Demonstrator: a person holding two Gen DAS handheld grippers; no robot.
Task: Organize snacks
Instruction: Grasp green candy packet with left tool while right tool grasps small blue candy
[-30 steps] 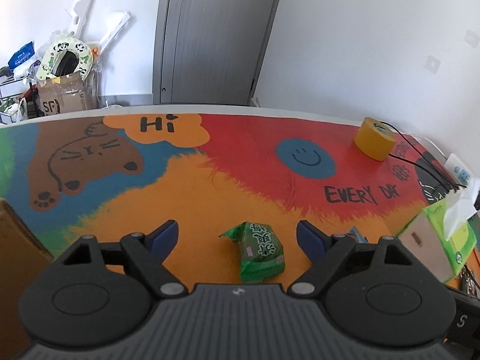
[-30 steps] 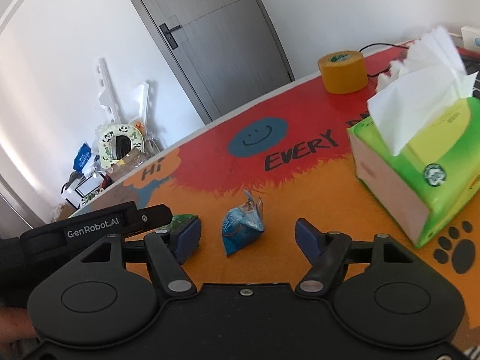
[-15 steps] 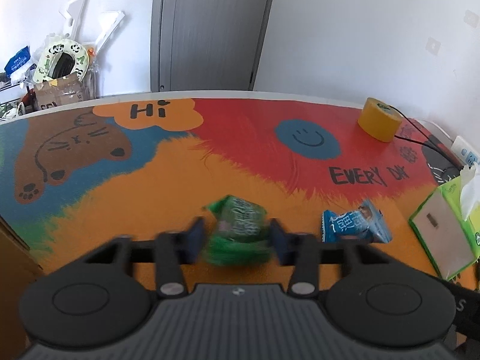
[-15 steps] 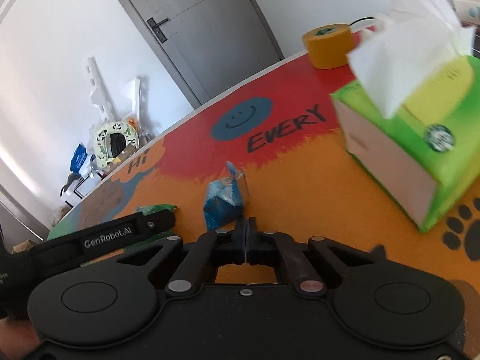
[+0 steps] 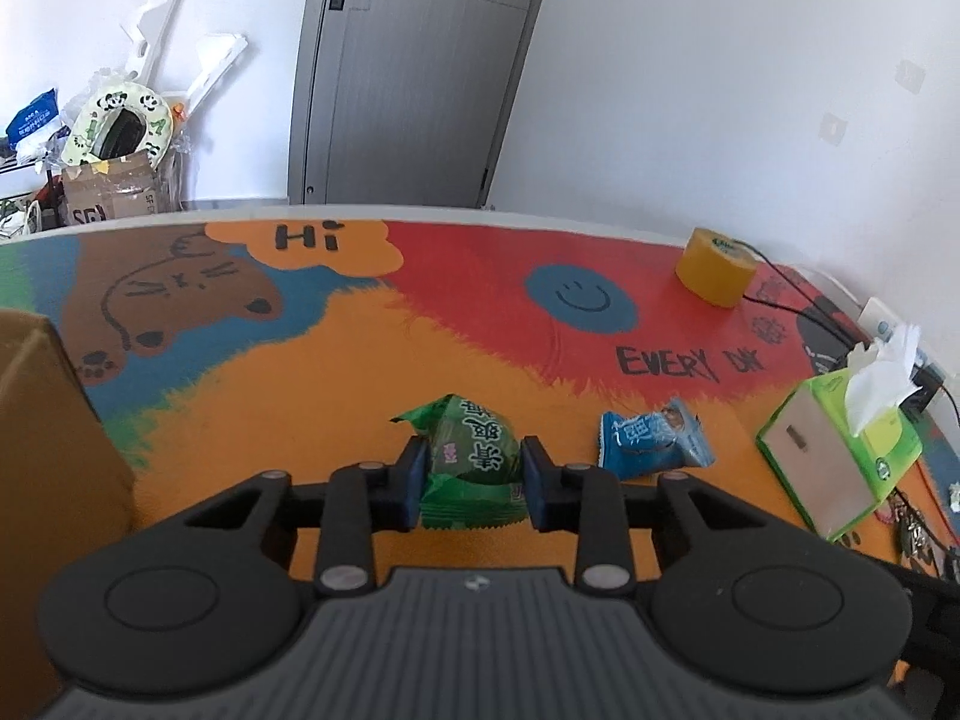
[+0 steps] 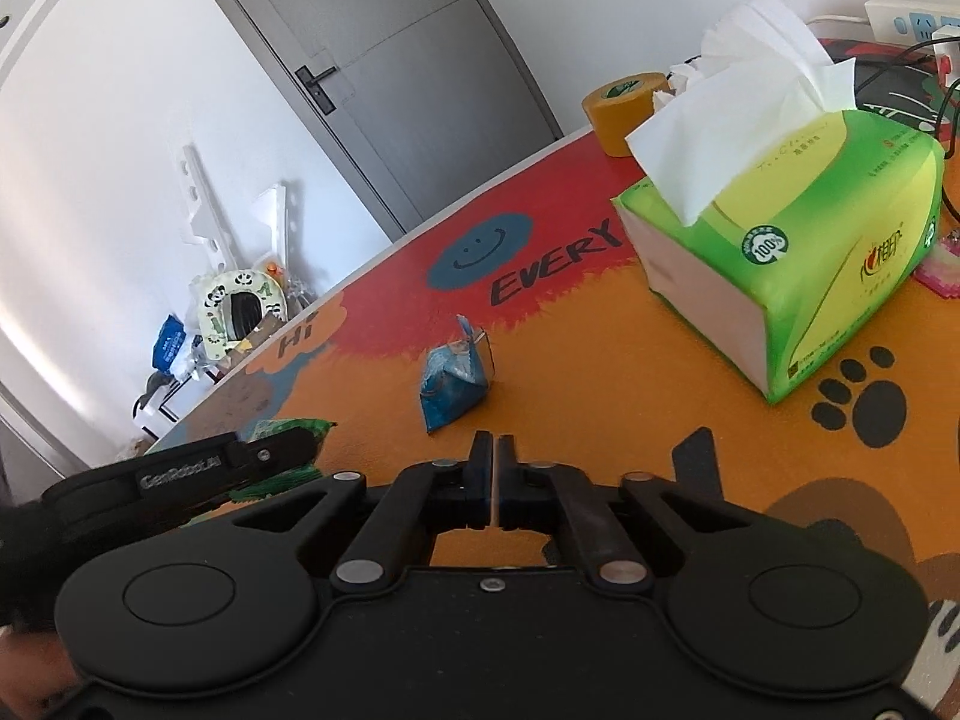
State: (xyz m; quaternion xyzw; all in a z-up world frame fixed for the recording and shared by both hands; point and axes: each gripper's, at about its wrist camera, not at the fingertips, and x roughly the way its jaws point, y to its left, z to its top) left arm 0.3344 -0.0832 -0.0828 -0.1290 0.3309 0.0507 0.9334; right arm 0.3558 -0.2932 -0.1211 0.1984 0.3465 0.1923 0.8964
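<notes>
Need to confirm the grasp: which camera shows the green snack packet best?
Left wrist: green snack packet sits centered, clamped by the left gripper. Right wrist shows only its edge behind that gripper's finger.

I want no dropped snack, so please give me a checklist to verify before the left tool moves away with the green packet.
1. Left tool shut on the green snack packet, a pad on each side: ok.
2. Grip near the packet's middle, not only on a sealed edge: ok.
3. Packet lifted off the table mat: cannot tell.
4. Blue snack packet apart from the left tool: ok.
5. Right tool shut and empty, short of the blue packet: ok.
6. Cardboard box at the left open to receive snacks: cannot tell.
</notes>
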